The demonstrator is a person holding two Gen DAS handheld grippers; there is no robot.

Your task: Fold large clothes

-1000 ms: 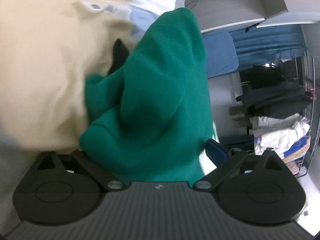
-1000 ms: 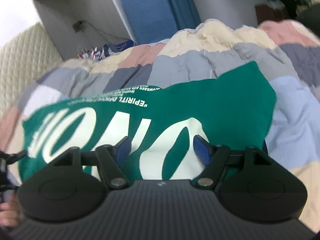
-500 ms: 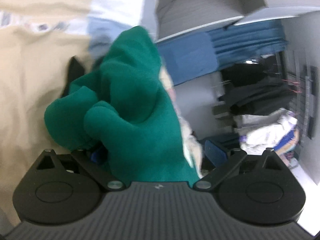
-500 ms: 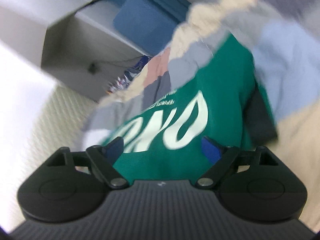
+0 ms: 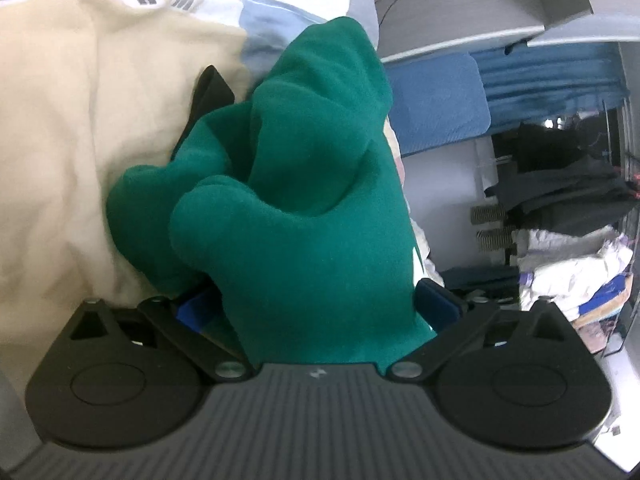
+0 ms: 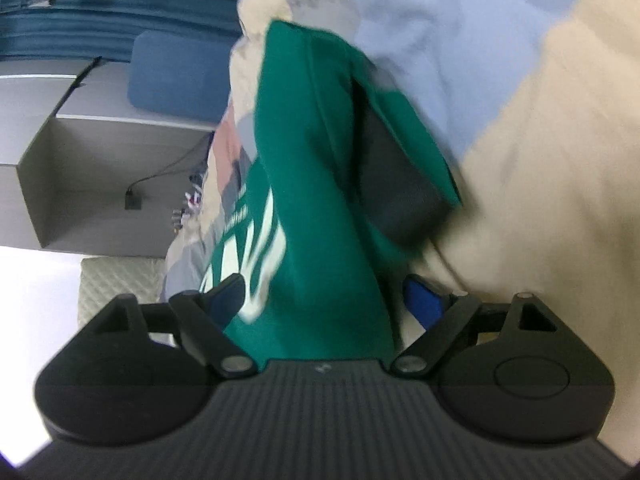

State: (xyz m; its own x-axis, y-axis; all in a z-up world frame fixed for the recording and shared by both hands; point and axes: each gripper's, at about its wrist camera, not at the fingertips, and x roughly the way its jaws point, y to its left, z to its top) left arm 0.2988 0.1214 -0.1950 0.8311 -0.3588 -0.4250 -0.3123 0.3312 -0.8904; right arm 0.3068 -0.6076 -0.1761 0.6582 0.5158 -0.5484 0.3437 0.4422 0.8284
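Nearest me, my left gripper (image 5: 316, 304) has its jaws spread around a bunched wad of the green sweatshirt (image 5: 304, 200), and my right gripper (image 6: 324, 300) likewise straddles it (image 6: 316, 184), jaws apart. Beyond lies the patchwork quilt (image 6: 560, 128). I judge the fold barely begun: nothing lies flat.

Sweatshirt (image 5: 304, 216) bunched between the fingers of the left hand-held gripper (image 5: 316, 308), with bedding (image 5: 80, 120) to its left and a clothes rack (image 5: 568, 200) at far right. In the right view, sweatshirt (image 6: 312, 200) is seen between the right hand-held gripper (image 6: 324, 300) fingers; shelf (image 6: 100, 152) is left, quilt (image 6: 540, 120) right.
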